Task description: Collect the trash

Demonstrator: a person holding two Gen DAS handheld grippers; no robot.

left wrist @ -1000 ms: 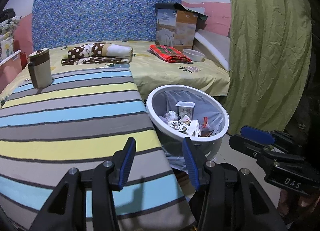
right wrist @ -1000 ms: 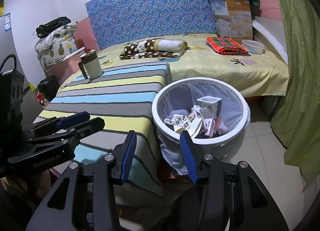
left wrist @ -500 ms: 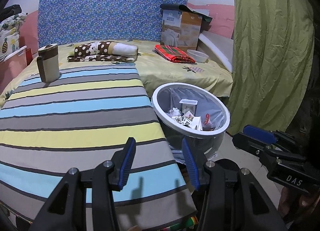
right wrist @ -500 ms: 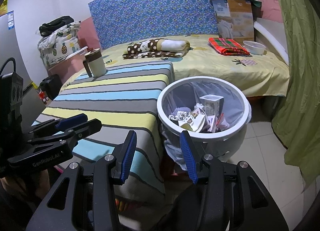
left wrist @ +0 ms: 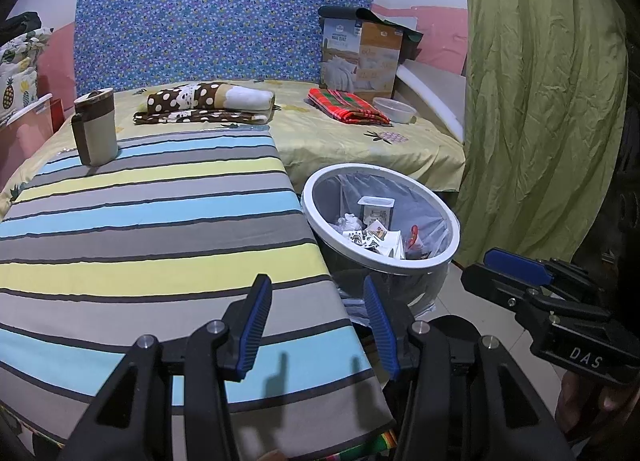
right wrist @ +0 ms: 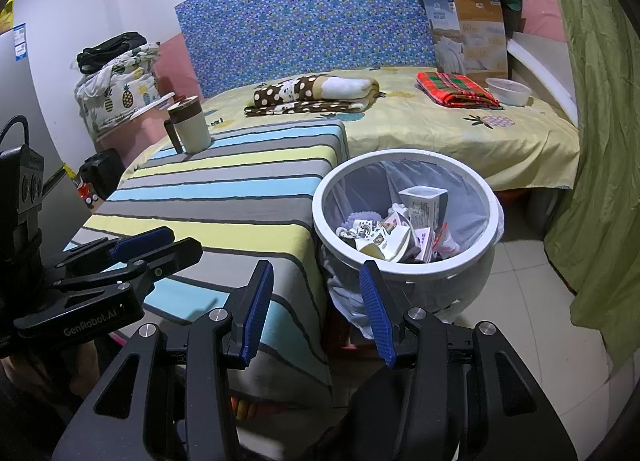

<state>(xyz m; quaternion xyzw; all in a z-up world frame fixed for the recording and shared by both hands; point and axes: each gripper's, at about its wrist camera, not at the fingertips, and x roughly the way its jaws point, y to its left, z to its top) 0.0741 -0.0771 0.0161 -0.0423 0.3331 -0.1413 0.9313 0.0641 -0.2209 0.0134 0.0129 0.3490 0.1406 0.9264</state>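
Nearest the lens: left hand-held gripper (left wrist: pixel 316 325) spread wide, blue pads apart, holding nothing, hanging over the near edge of the striped surface (left wrist: pixel 140 229). Right hand-held gripper (right wrist: pixel 318 313) likewise spread and empty, touching nothing, aimed at the gap between the surface's corner and the trash bin (right wrist: pixel 408 267).

Just beyond, on the floor and just beside the surface's right edge: white-rimmed round bin with a thin clear liner bag (right wrist: pixel 472 205) draped inside. Inside it, the trash: an upright white plastic cup (right wrist: pixel 423 203), crumpled printed paper wrappers (right wrist: pixel 376 235), a scrap of red and clear film (right wrist: pixel 442 237). All likely very light. Paper and film soft, apt to crush and slip or spring out of a loose pinch; cup thin-walled, likely to buckle if squeezed across the middle, better taken at its stiffer rim. Liner flimsy and tearable; best gathered at the edge folded over the rim, if the bag is to be lifted out. Bin itself stiff and probably light, easy to tip; rim the obvious hold.

No loose trash visible on the striped surface; only a lidded beige and brown mug (left wrist: pixel 96 127) at the far left corner, rigid, heavier, and not obviously trash.

Farther back, on the bed (left wrist: pixel 400 149): folded polka-dot blanket (left wrist: pixel 208 103), red plaid cloth (left wrist: pixel 346 105), a clear plastic bowl (left wrist: pixel 394 109), a quilt box (left wrist: pixel 360 57) against the blue patterned headboard (left wrist: pixel 208 29). Green curtain (left wrist: pixel 540 101) at right.
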